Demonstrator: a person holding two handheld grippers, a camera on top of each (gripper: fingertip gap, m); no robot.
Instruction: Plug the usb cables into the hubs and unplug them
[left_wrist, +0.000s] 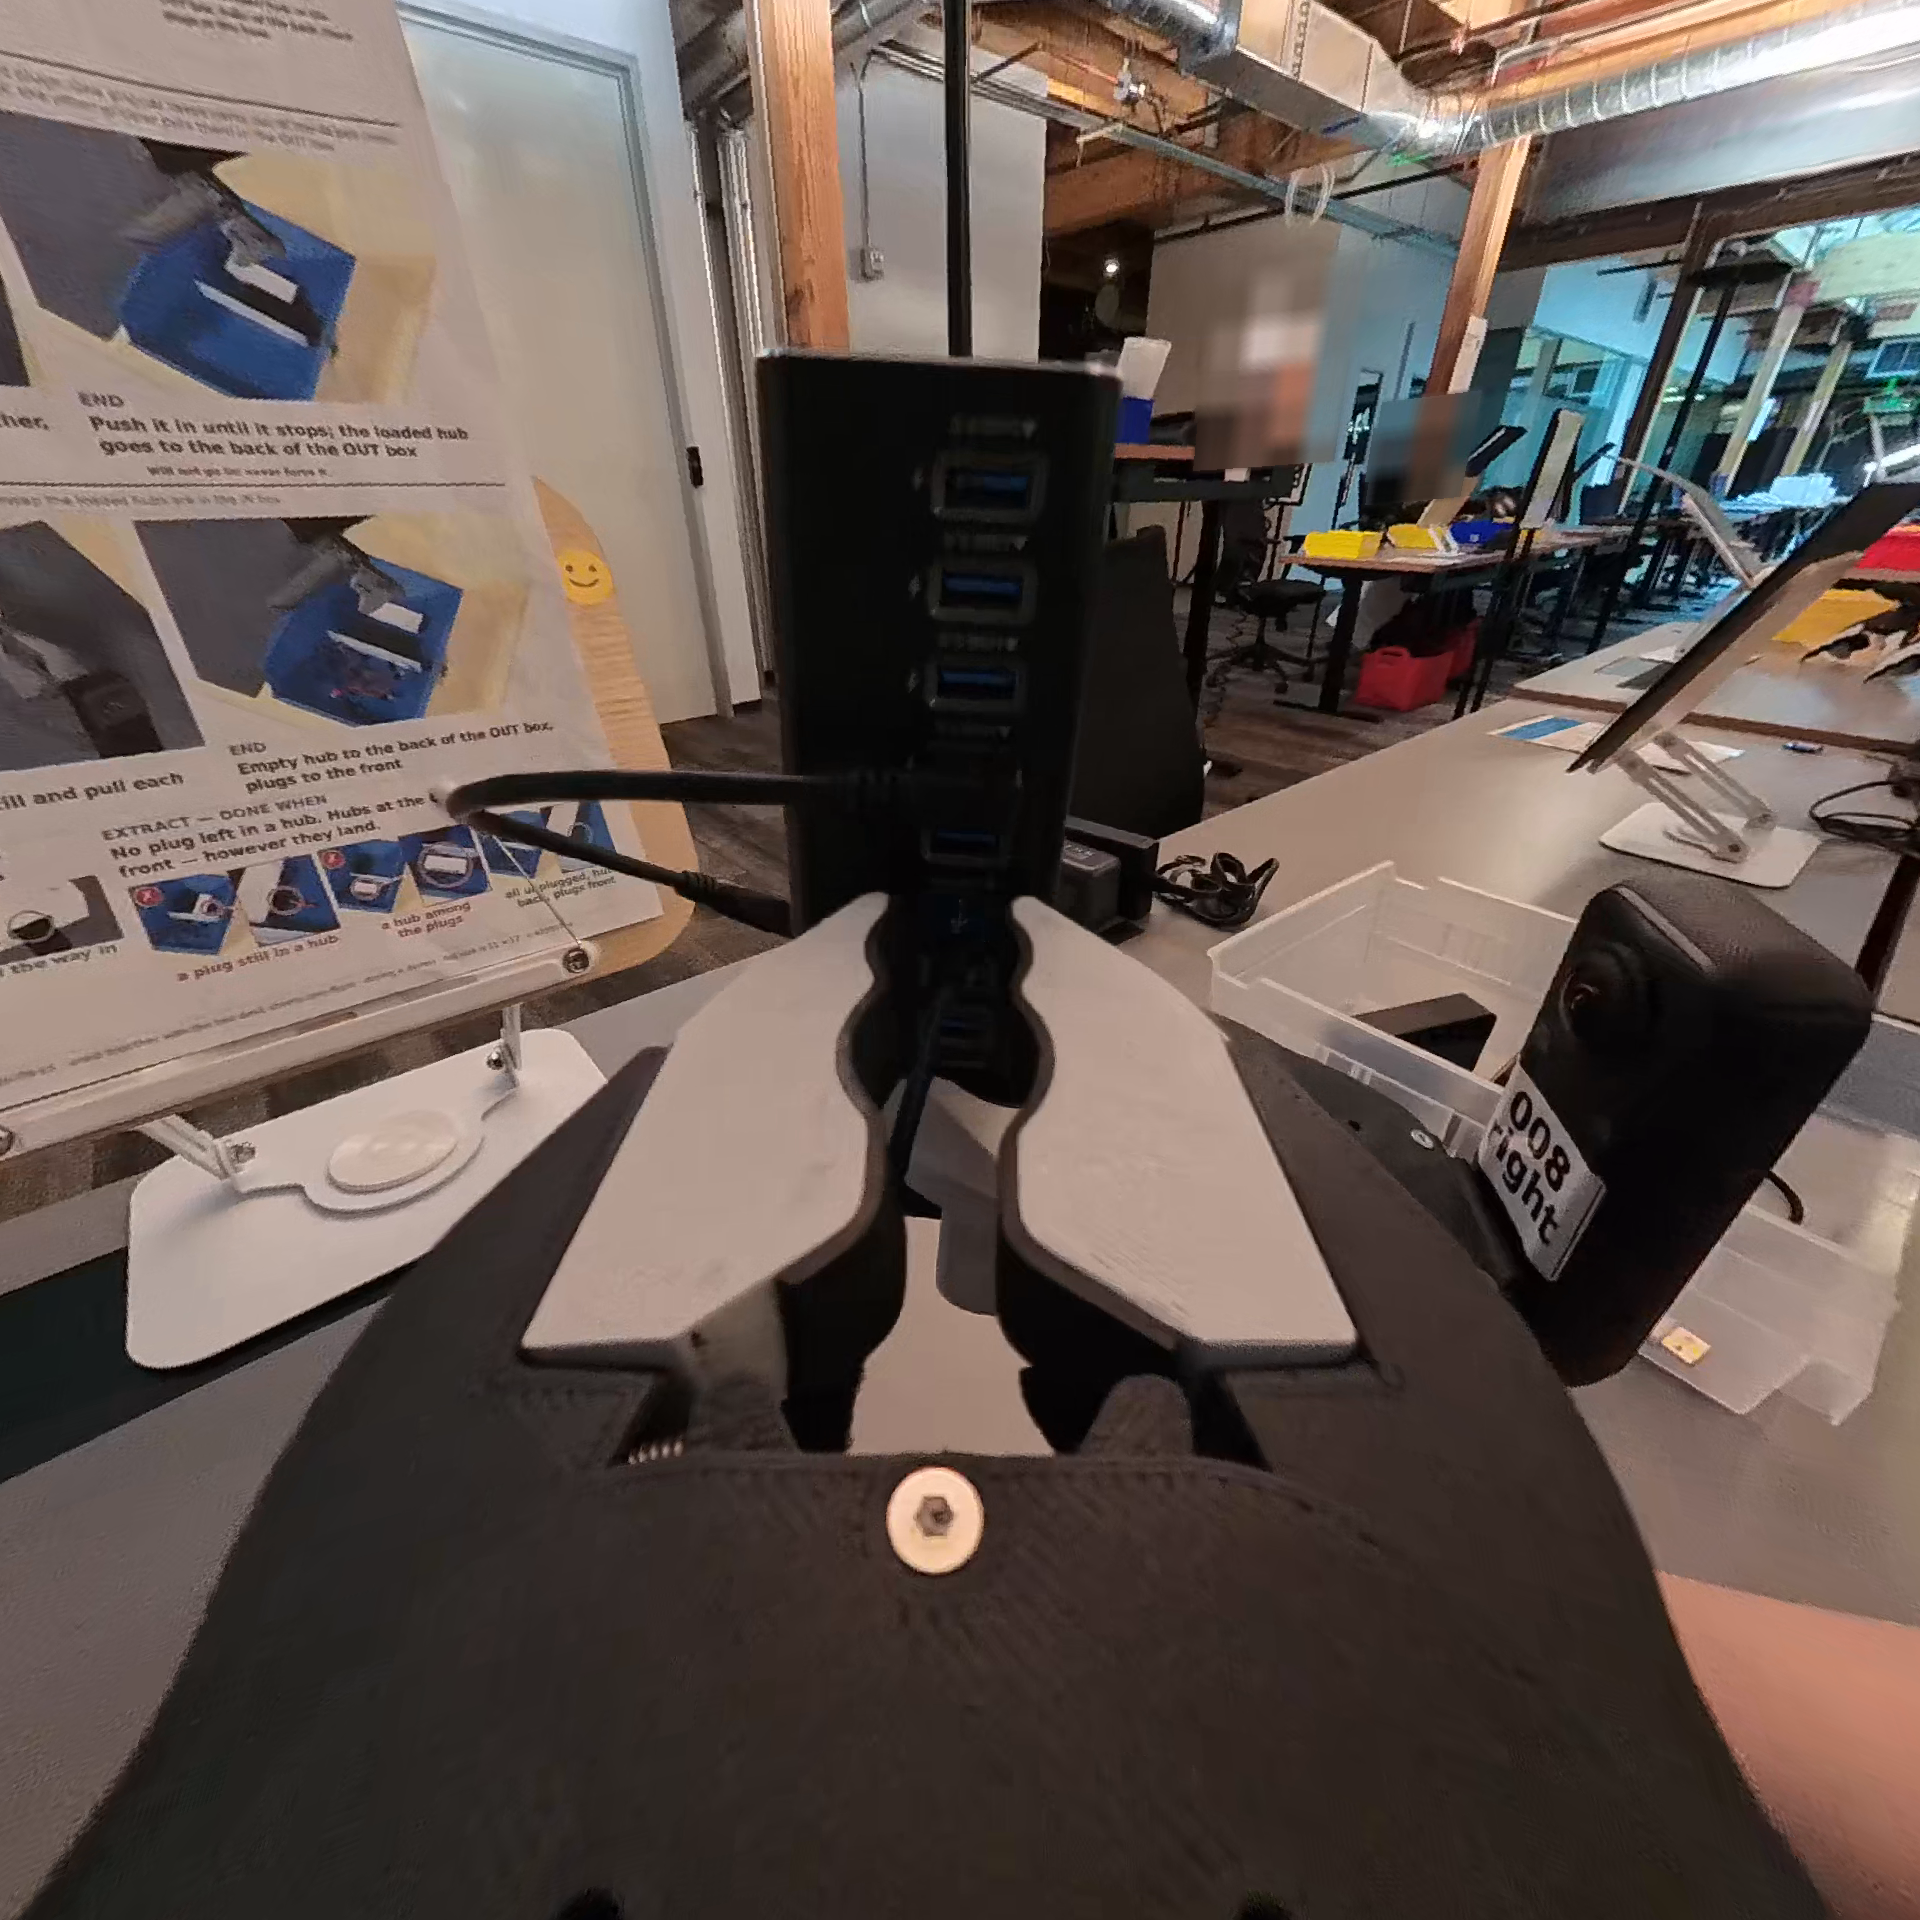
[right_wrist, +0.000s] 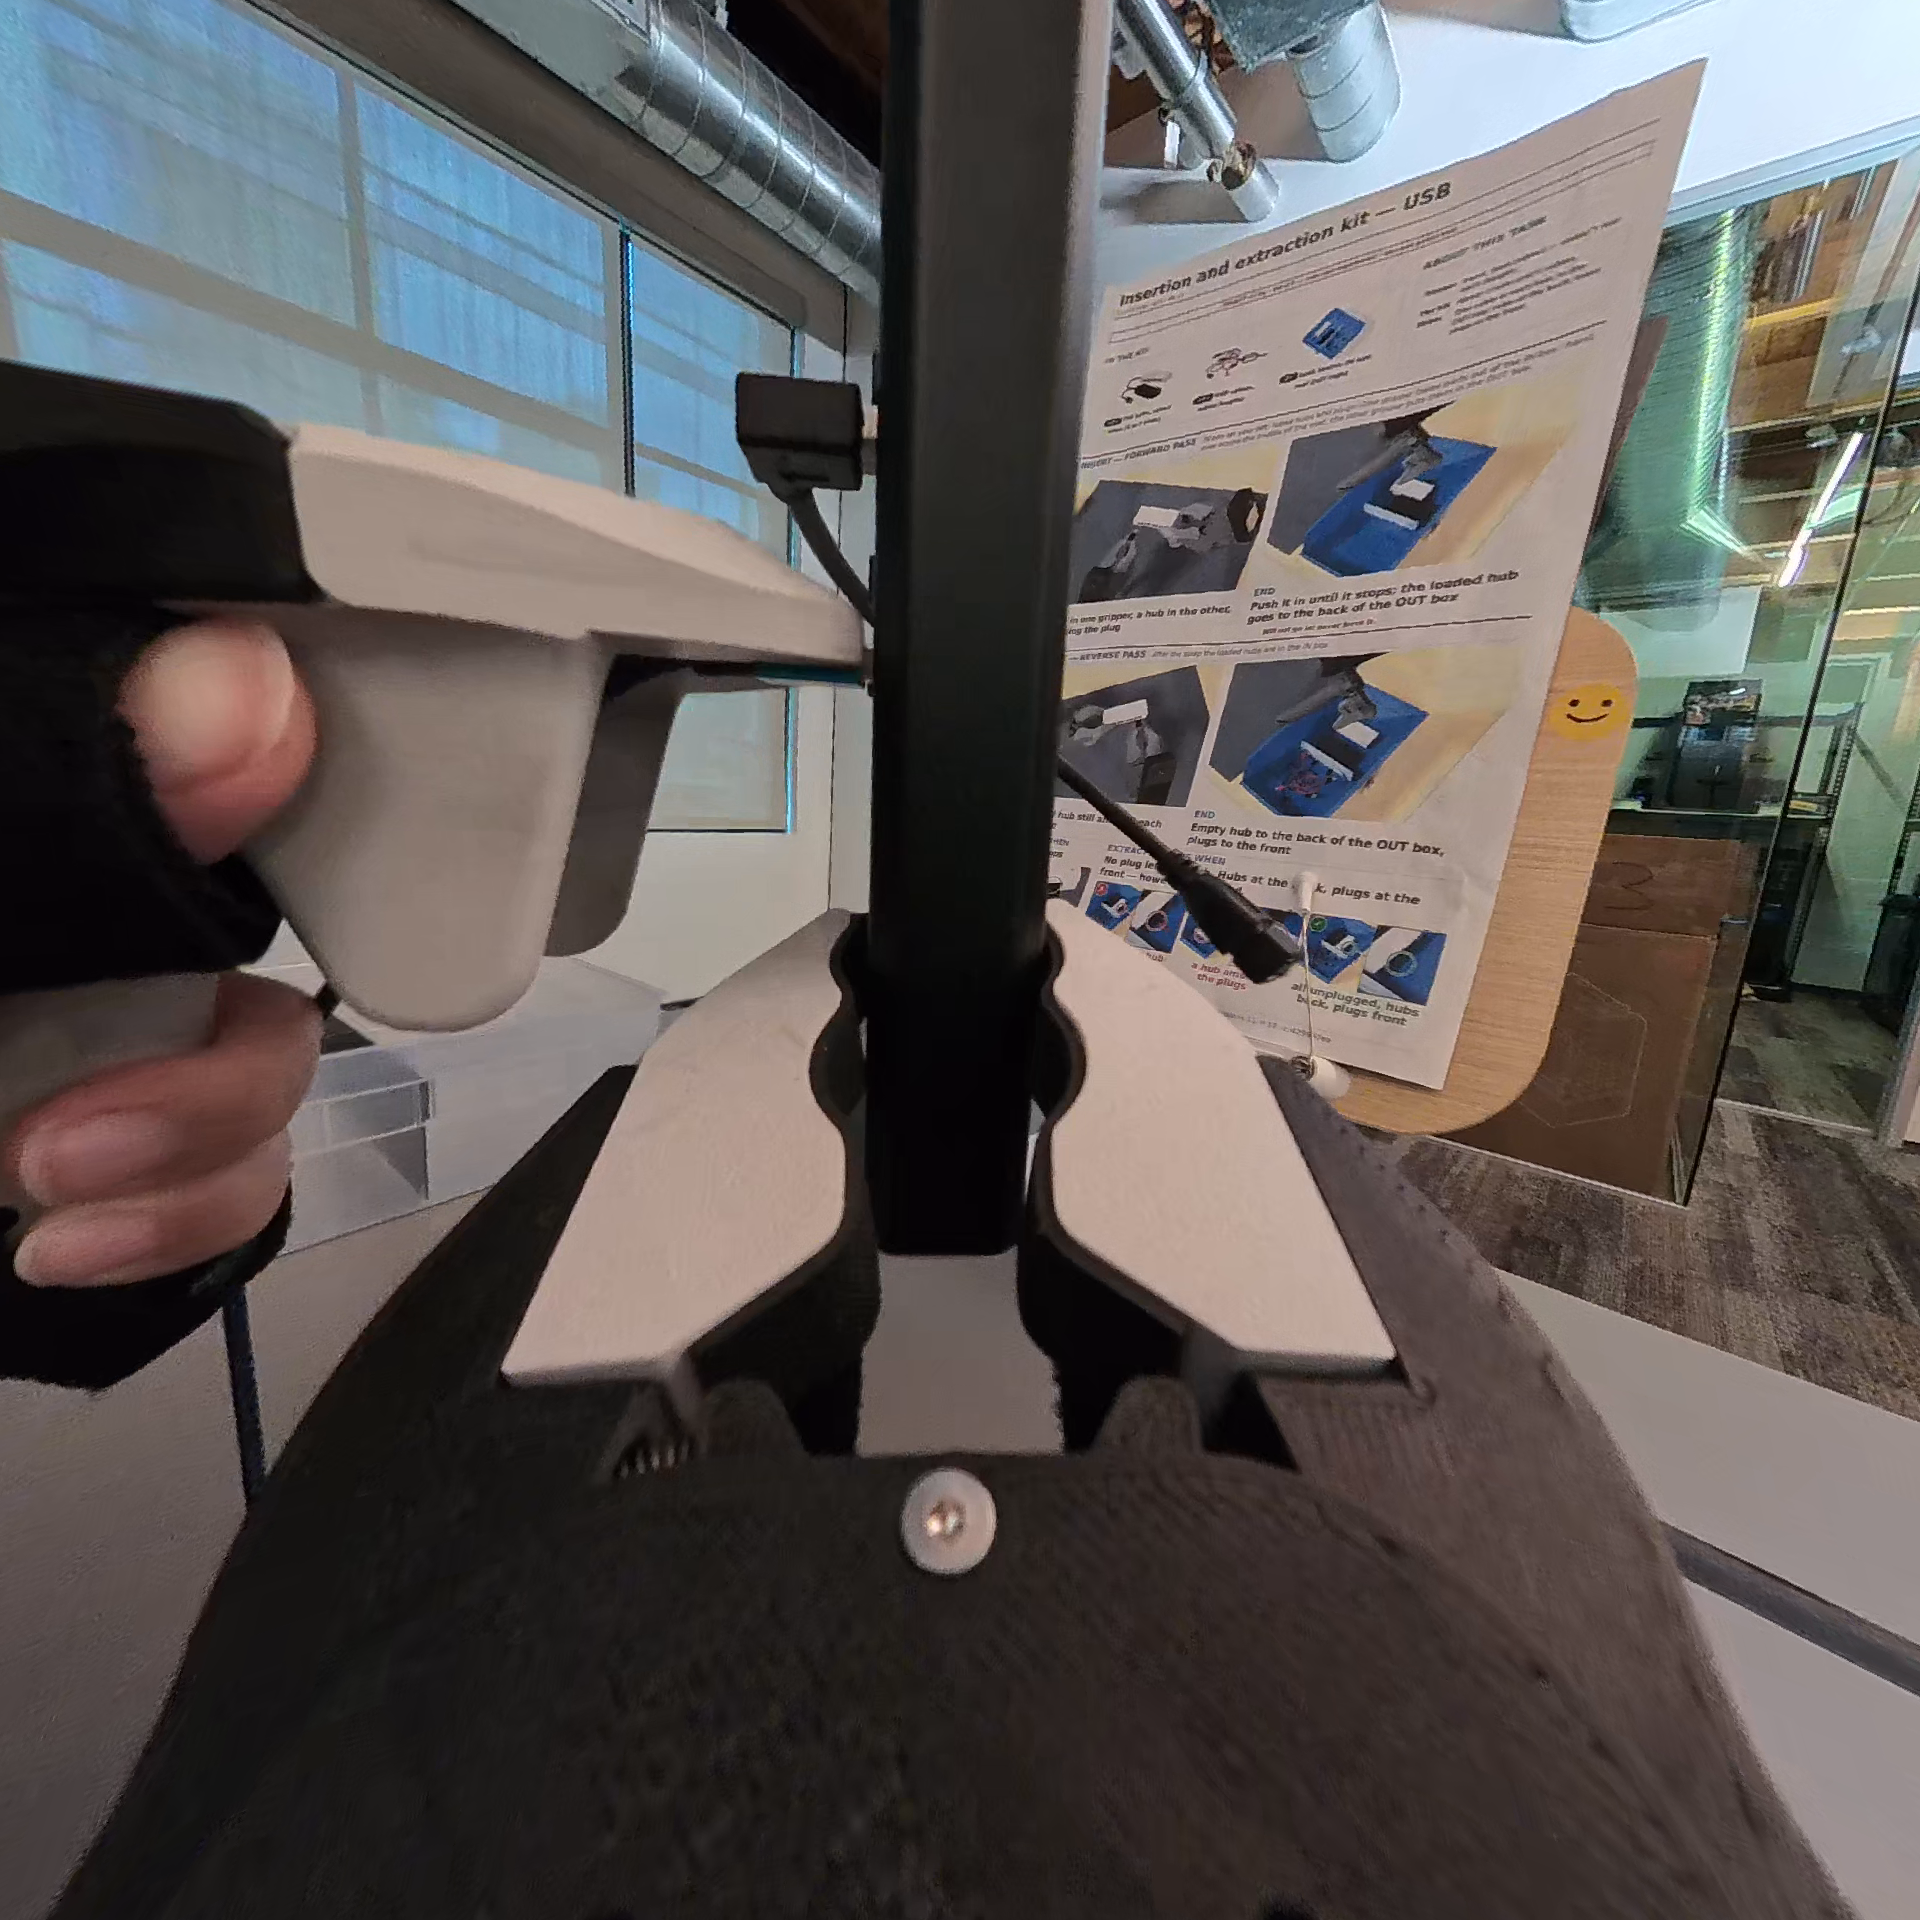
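Black hub (right_wrist: 971, 623) clamped upright in right tool (right_wrist: 951, 1013); left tool (left_wrist: 951, 961) pinching plug.

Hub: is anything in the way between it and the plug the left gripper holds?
Nothing visible is. The left gripper has its plug right against the hub, just under another plug that is in. The socket itself is hidden.

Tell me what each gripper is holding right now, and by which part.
The right gripper clamps the black USB hub by its lower end, hub upright. The left gripper is closed on a USB plug at the hub's port face, gripping the plug body.
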